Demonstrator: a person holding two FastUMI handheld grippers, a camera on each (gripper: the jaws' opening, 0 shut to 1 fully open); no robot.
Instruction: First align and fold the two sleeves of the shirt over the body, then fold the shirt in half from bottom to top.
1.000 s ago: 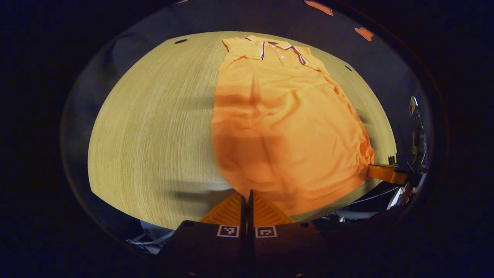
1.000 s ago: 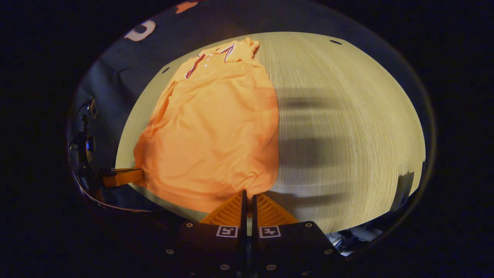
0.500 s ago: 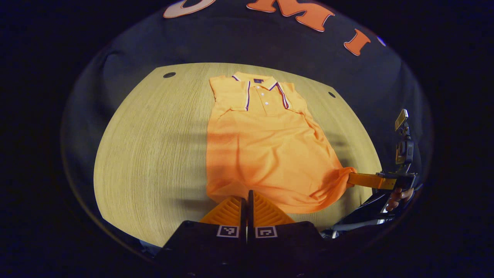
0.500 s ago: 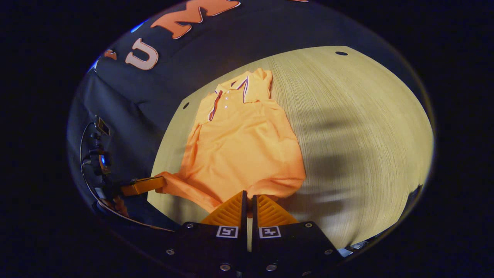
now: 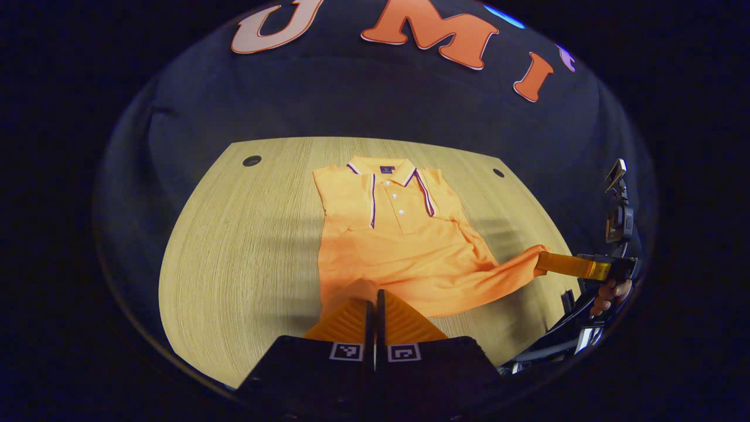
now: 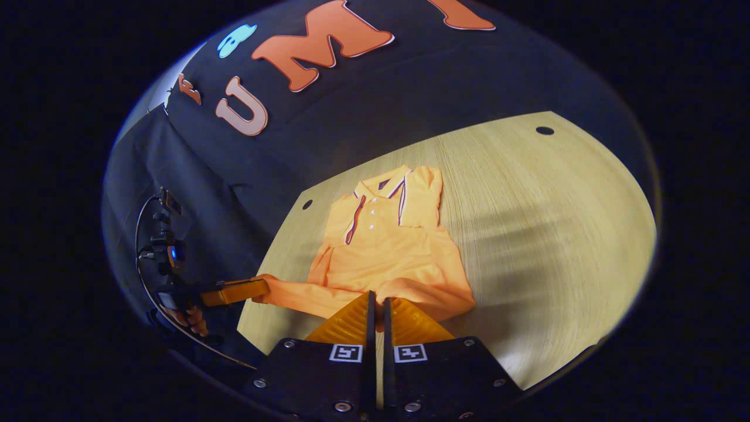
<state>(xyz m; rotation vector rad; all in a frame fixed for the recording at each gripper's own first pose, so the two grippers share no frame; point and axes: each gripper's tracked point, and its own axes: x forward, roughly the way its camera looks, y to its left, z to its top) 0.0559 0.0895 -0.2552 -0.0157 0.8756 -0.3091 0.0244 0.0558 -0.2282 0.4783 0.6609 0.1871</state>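
Wooden table [image 5: 234, 246] bears the shirt [image 5: 398, 246], its hem pinched by both closed hand-held grippers [image 5: 375, 305] [image 6: 378, 308].

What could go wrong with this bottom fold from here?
1. The hem sags between the left gripper and right gripper; the fold edge could land crooked.
2. Each gripper pinches only a hem corner; cloth could slip out mid-carry.
3. The folded sleeves could get dragged open as the shirt comes over.

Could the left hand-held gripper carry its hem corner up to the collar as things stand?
Probably yes. The left hand-held gripper is shut on the shirt hem, and the cloth between it and the collar lies flat and bare. The right hand-held gripper holds the other corner.
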